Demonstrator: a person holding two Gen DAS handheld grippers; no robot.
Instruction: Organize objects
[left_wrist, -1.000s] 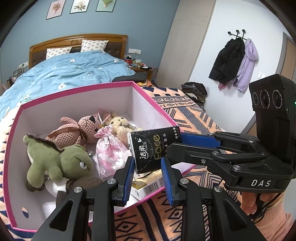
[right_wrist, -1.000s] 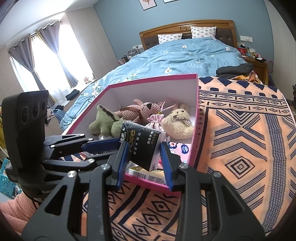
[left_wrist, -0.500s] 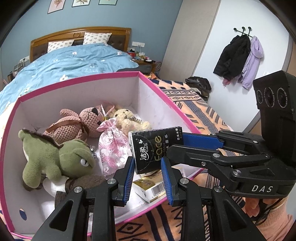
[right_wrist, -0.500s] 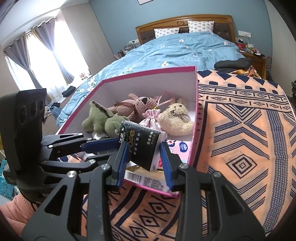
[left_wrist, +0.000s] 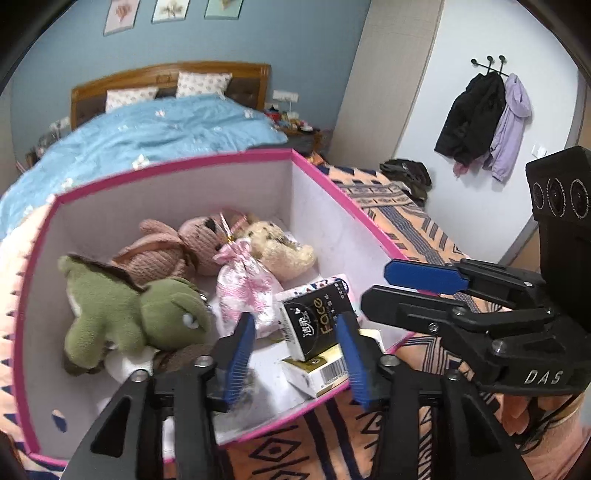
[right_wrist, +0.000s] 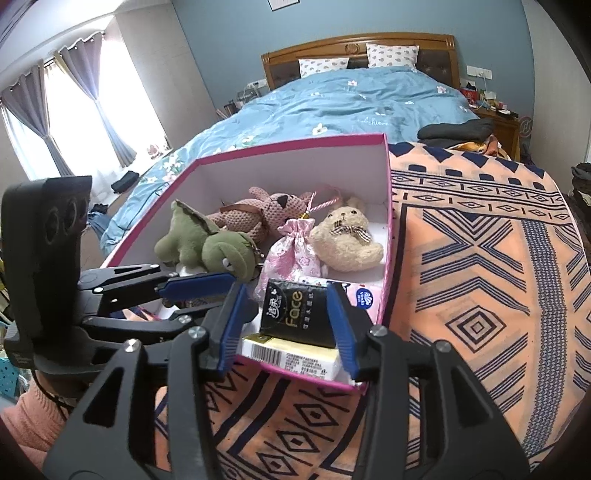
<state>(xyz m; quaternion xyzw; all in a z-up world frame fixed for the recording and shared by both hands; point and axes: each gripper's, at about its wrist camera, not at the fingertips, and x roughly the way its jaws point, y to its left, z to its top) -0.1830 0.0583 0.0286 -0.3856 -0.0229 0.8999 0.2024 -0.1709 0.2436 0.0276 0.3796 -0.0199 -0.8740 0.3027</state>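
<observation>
A: Where's the black tissue pack (left_wrist: 317, 322)?

B: In the pink box (left_wrist: 343, 206), near corner, lying tilted on top of a white barcoded carton (left_wrist: 318, 371). A pink-and-white tissue pack (right_wrist: 364, 295) sits just behind it.

A: Tongs?

B: Left tongs (left_wrist: 297, 354) have just been opening. The pack sits between the blue pads, gaps on both sides, no pad pressing. So apart, not clamped.

A: And the right?

B: Right tongs (right_wrist: 286, 325) also just been opening. In the right wrist view the pack is between the pads, the right pad close against its edge but I read it as let go. The pack rests on the carton, not hanging.

A: Handling?

B: My guess: light, soft, a film-wrapped wad of tissues. It squashes under a pinch, and the glossy wrap looks a bit slippery. Not fragile. Best taken across the short sides, mid-length, where the stack is firmest.

A: Risk?

B: It's perched on the carton, so it could slide toward the pink drawstring pouch (left_wrist: 245, 288) if nudged.

A: Rest of the box?

B: Green plush (left_wrist: 136, 314), pink knitted plush (left_wrist: 166, 251) and cream bear (left_wrist: 280, 247) toward the back. The box sits on a patterned orange blanket (right_wrist: 480, 288).
</observation>
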